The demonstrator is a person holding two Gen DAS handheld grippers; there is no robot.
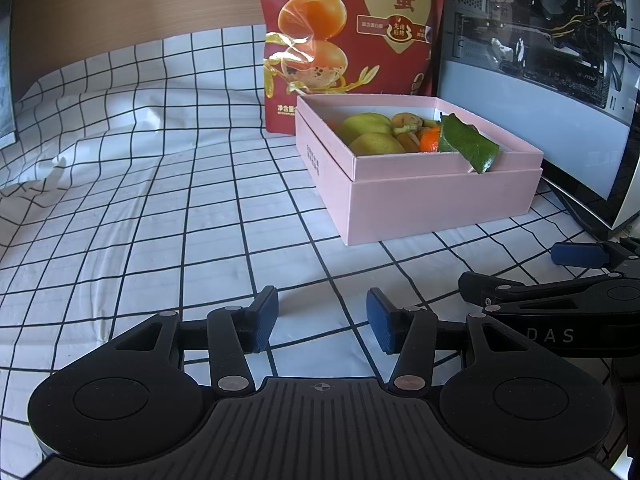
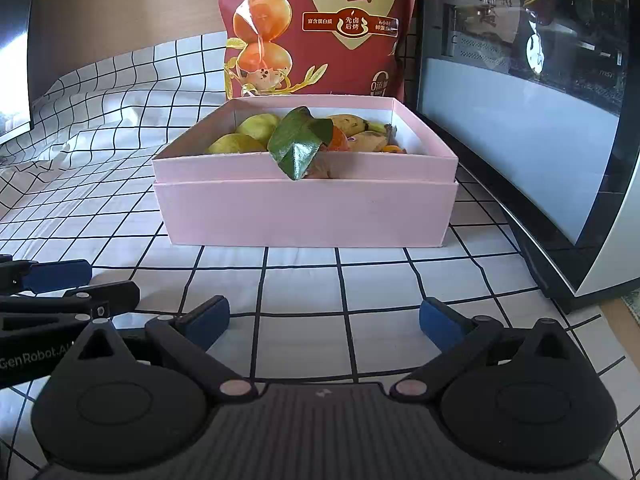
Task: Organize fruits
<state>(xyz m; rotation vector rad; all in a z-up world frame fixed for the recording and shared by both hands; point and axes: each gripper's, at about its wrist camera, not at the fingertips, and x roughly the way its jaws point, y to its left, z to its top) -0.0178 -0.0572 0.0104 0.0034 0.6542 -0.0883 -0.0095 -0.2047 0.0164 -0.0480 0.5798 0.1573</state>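
Note:
A pink box [image 1: 440, 204] [image 2: 308, 216] stands on the checked cloth and holds fruit: two yellow-green pears [image 1: 370, 130] [image 2: 248, 134], small bananas [image 1: 406, 122] [image 2: 360, 130] and an orange [image 1: 430, 140] [image 2: 340, 140] with green leaves [image 1: 468, 146] [image 2: 298, 144] hanging over the near rim. My left gripper [image 1: 322, 320] is open and empty, low over the cloth, in front and left of the box. My right gripper [image 2: 324, 320] is open and empty, in front of the box. Each gripper shows at the edge of the other's view.
A tall red snack bag [image 1: 352, 40] [image 2: 320, 28] stands right behind the box. A computer case with a glass side [image 1: 540, 60] [image 2: 532, 100] stands to the right of the box. The cloth [image 1: 140, 200] is wrinkled at the left.

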